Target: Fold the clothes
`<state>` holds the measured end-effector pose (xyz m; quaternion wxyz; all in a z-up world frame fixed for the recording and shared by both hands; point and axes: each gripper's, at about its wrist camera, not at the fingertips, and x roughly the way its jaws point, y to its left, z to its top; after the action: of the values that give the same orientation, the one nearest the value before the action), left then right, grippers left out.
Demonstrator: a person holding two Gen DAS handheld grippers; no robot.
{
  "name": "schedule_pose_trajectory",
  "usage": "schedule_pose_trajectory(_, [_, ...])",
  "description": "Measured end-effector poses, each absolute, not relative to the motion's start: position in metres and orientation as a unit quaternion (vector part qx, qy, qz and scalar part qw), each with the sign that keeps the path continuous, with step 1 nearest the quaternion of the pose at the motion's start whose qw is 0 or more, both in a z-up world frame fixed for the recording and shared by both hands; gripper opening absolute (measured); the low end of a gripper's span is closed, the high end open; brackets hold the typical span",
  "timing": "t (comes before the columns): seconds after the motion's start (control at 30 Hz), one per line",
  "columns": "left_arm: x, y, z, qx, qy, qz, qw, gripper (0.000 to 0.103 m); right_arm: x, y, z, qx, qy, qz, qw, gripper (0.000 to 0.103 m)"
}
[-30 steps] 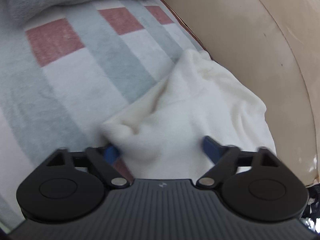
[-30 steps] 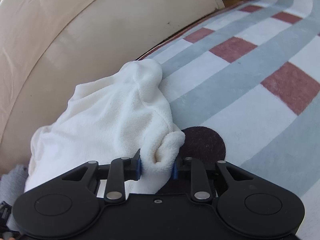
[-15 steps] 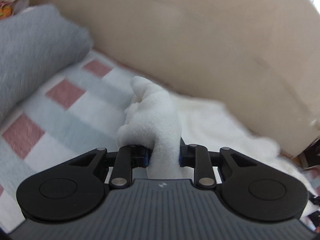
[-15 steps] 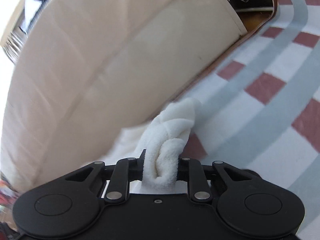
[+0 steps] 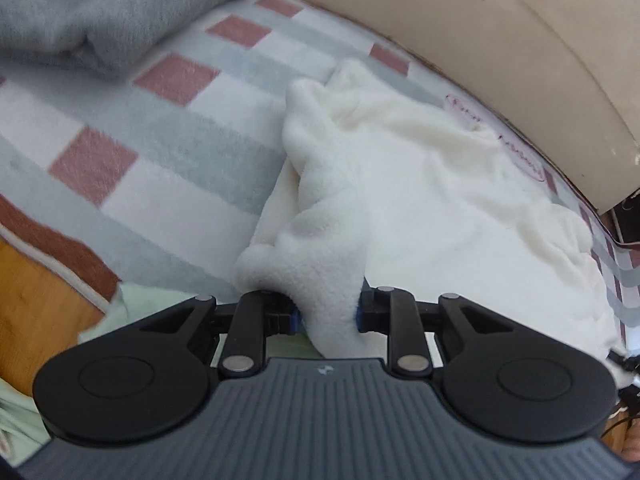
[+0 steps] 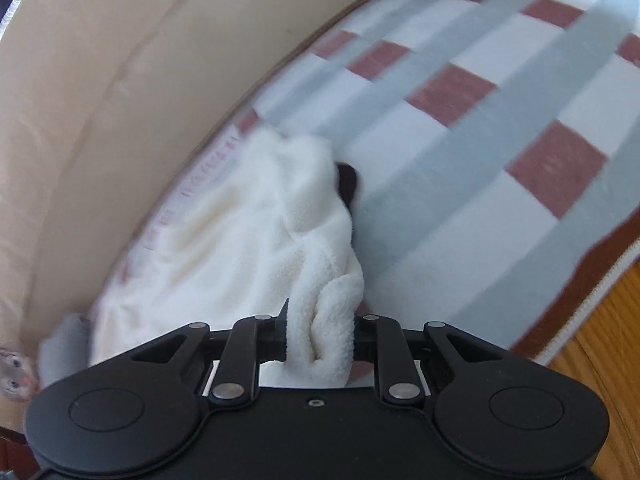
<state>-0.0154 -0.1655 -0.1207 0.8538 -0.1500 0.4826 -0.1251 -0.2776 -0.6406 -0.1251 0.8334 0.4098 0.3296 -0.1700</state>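
White fleece garment [image 5: 420,184], lettering unreadable

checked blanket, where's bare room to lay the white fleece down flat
Free: the checked blanket between the grey pillow and the white fleece, and the wide stretch toward its brown edge. Crowded: the strip along the beige headboard, where the fleece lies bunched.

The left gripper [image 5: 326,316] is pinching a bunched bit of the soft white fleece [image 5: 420,184], w/ its blue pads pressed tight on both sides. The rest lies on a checked blanket [image 5: 160,128] by a beige cushion [image 5: 500,28]. A gray fluffy thing [image 5: 100,4] sits top left.
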Motion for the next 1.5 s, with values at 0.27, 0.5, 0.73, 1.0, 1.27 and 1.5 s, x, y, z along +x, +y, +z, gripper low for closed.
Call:
schedule_pose_trajectory(0.27, [-0.01, -0.172, -0.139, -0.067, 0.542, -0.137, 0.826, 0.038, -0.274, -0.629, -0.147, 0.314, 0.425, -0.229, 0.817, 0.036])
schedule_pose_trajectory(0.5, [-0.026, -0.176, -0.093, 0.031, 0.521, -0.142, 0.841, 0.045, -0.292, -0.646, -0.113, 0.269, 0.382, -0.286, 0.837, 0.042])
schedule_pose_trajectory(0.73, [-0.005, -0.218, -0.021, 0.074, 0.392, -0.277, 0.874, 0.069, -0.213, -0.627, -0.066, 0.154, 0.356, -0.138, 0.911, 0.044])
schedule_pose_trajectory(1.0, [0.116, -0.342, -0.067, 0.208, 0.491, -0.273, 0.801, 0.07, -0.035, -0.598, -0.059, 0.078, 0.444, 0.048, 0.891, 0.057])
schedule_pose_trajectory(1.27, [0.179, -0.382, -0.091, 0.075, 0.508, -0.339, 0.788, 0.07, 0.029, -0.621, -0.125, 0.13, 0.533, 0.025, 0.836, 0.057])
schedule_pose_trajectory(1.5, [0.197, -0.4, -0.141, 0.003, 0.56, -0.348, 0.752, 0.071, 0.031, -0.64, -0.156, 0.237, 0.561, 0.057, 0.791, 0.059])
